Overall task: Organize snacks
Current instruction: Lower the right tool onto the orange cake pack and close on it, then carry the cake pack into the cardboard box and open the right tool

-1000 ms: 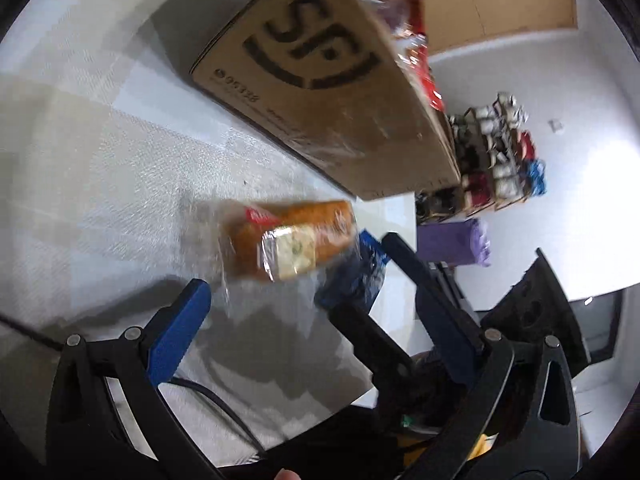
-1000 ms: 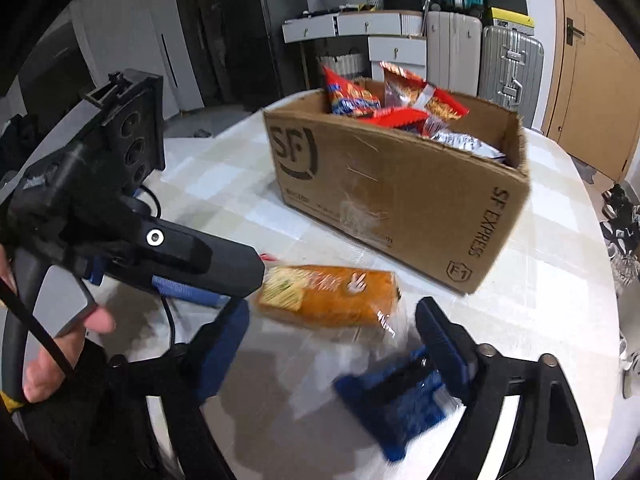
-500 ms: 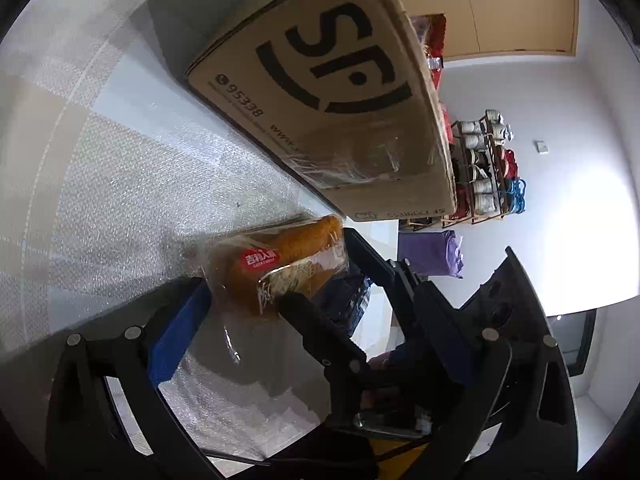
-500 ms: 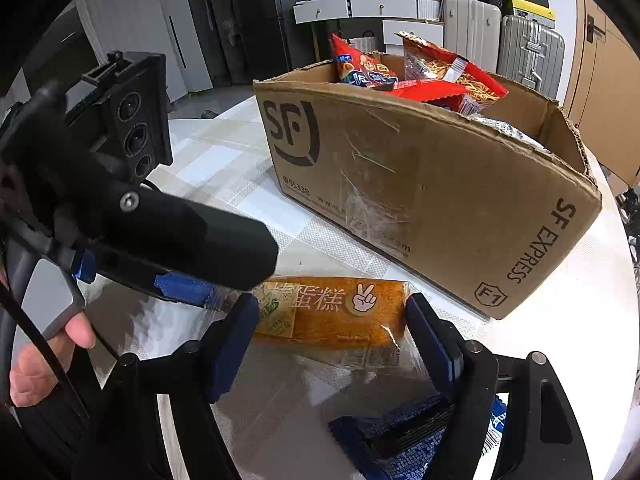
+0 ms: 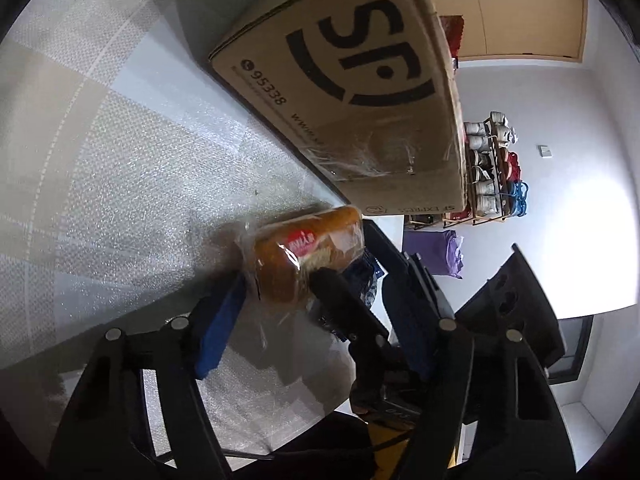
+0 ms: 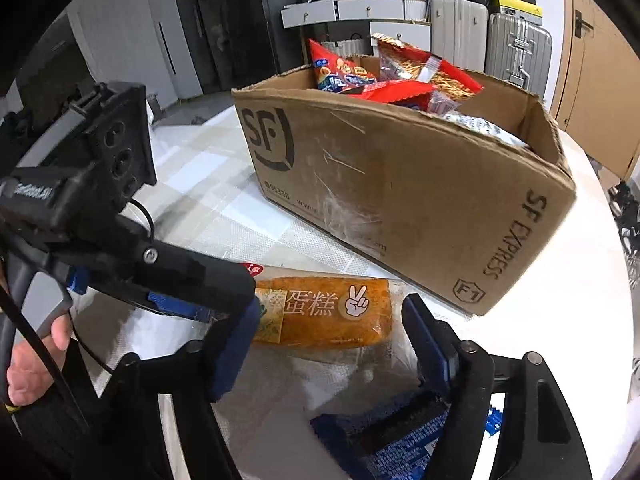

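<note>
**Partner:** Several bags in already? Status?

**Me:** Partway, by my reckoning. The table [image 6: 560, 300] holds the cardboard box [image 6: 400, 200], open at the top, with red and orange snack bags [image 6: 400, 76] standing up past its rim. Two items are still outside: the orange cake pack [image 6: 320, 312], flat on the cloth just in front of the box's long wall, and a blue packet [image 6: 400, 448] nearer me, close to the table's edge.

**Partner:** Claws?

**Me:** My left gripper [image 5: 304, 258] is closing, with one end of the cake between its jaws. One pad looks to be against the wrapper; I cannot confirm a grip on both sides. My right gripper [image 6: 330, 316] straddles the same cake lengthwise, jaws wide, holding nothing; its far pad stands clear of the wrapper's end.

**Partner:** Room to move?

**Me:** Tight low down. Both claws crowd one pack, fingers nearly crossing, and the box wall is right behind it. Above is open, so I judge the way in is up and over the rim. The blue packet sits by the table's drop, so I should mind a nudge there.
</note>
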A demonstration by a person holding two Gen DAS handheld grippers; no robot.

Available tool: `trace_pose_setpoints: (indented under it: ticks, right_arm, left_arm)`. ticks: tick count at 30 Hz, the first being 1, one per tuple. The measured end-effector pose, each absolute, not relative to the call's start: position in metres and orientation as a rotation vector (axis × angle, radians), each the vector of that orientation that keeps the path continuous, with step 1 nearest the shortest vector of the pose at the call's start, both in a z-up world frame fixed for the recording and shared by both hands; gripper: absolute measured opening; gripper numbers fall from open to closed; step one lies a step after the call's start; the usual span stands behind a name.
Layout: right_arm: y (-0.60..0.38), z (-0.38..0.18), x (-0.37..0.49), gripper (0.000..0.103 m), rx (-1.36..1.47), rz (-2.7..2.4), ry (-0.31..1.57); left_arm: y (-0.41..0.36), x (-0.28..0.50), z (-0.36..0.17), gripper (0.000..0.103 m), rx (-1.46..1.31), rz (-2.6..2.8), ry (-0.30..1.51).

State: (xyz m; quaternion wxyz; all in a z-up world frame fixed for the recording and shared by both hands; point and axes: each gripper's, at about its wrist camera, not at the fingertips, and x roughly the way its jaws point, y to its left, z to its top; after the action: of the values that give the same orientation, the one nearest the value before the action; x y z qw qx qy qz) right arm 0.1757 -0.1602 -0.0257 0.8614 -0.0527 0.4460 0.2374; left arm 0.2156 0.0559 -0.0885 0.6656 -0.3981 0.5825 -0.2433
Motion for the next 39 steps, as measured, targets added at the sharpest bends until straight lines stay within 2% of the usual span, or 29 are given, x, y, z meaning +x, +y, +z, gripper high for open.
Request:
trace_pose_setpoints:
  ticks: [3,7,11,12,13,17,19,21,30,39]
  right_arm:
    - [-0.15,-0.025,0.176,0.088,-0.187,0.449,0.919]
    - [-0.161,-0.031,0.192,0.092,-0.077,0.485,0.998]
    - [-0.173,-0.04,0.202,0.092,0.047,0.536,1.043]
    - [-0.173,-0.042,0.203,0.091,0.067,0.554,1.05]
    - [-0.173,-0.041,0.201,0.083,0.07,0.555,1.04]
    - [-0.175,-0.039,0.197,0.075,0.089,0.568,1.03]
    - [-0.178,-0.035,0.195,0.064,0.101,0.569,1.018]
    - [-0.18,-0.03,0.19,0.061,0.111,0.566,1.013]
    - [-0.173,-0.011,0.159,0.06,0.087,0.586,0.972]
    - [-0.171,0.048,0.136,0.06,0.084,0.576,0.864]
  left_arm:
    - [0.06,0.217,-0.088,0.068,-0.903,-0.554,1.32]
    - [0.063,0.219,-0.087,0.068,-0.905,-0.558,1.323]
    - [0.062,0.224,-0.086,0.068,-0.914,-0.567,1.328]
    - [0.065,0.224,-0.087,0.068,-0.915,-0.569,1.329]
    - [0.064,0.225,-0.087,0.068,-0.917,-0.573,1.328]
    - [0.062,0.227,-0.088,0.068,-0.919,-0.567,1.329]
    - [0.06,0.225,-0.087,0.068,-0.921,-0.561,1.333]
    - [0.065,0.221,-0.091,0.068,-0.933,-0.564,1.338]
    - [0.067,0.2,-0.072,0.067,-0.939,-0.587,1.316]
    - [0.065,0.182,-0.008,0.068,-0.894,-0.619,1.236]
